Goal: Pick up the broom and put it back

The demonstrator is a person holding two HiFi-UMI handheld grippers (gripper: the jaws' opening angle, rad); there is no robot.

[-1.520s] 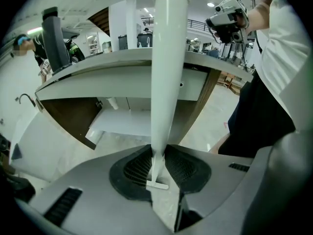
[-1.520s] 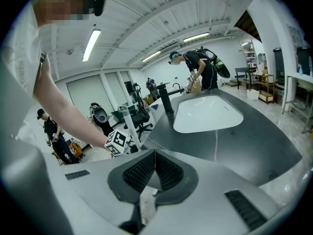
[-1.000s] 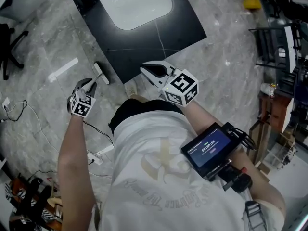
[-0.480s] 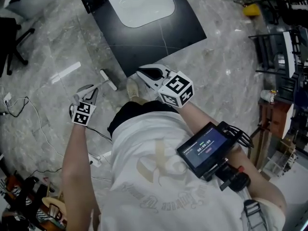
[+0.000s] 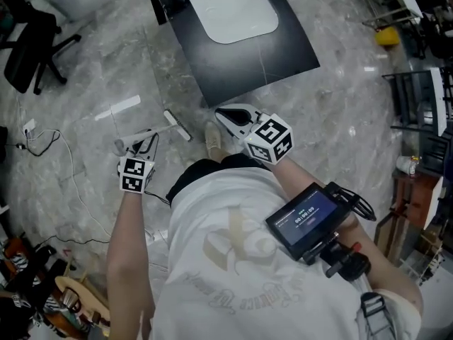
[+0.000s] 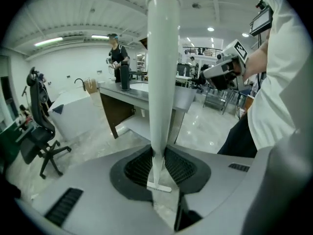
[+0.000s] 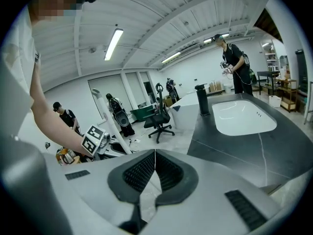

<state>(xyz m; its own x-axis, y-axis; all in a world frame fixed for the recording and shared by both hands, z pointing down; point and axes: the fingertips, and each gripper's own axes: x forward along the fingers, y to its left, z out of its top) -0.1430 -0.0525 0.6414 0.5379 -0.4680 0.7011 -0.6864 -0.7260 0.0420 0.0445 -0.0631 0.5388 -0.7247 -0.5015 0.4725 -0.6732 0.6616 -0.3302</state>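
Observation:
The broom is white: a thin handle (image 6: pixel 159 58) and a small T-shaped head (image 6: pixel 159 186) low over the floor. My left gripper (image 6: pixel 157 155) is shut on the handle, which runs down between its pads to the head. In the head view the left gripper (image 5: pixel 143 144) is at left, and the broom head (image 5: pixel 177 125) lies just right of it. My right gripper (image 5: pixel 237 117) hangs at centre, apart from the broom. Its jaws (image 7: pixel 154 155) meet at the tips with nothing between them. The right gripper view shows the left gripper (image 7: pixel 95 138) and the handle (image 7: pixel 110 121) at left.
A black counter (image 5: pixel 283 41) with a white sink (image 5: pixel 230 9) stands ahead. An office chair (image 5: pixel 32 37) is at far left, and cables (image 5: pixel 42 144) trail over the marble floor. Metal racks (image 5: pixel 417 83) line the right side. Other people stand in the room's background.
My left gripper has risen with the broom handle and rolled, and the broom head has come along. The right gripper has drifted a little to the right. The head view has shifted.

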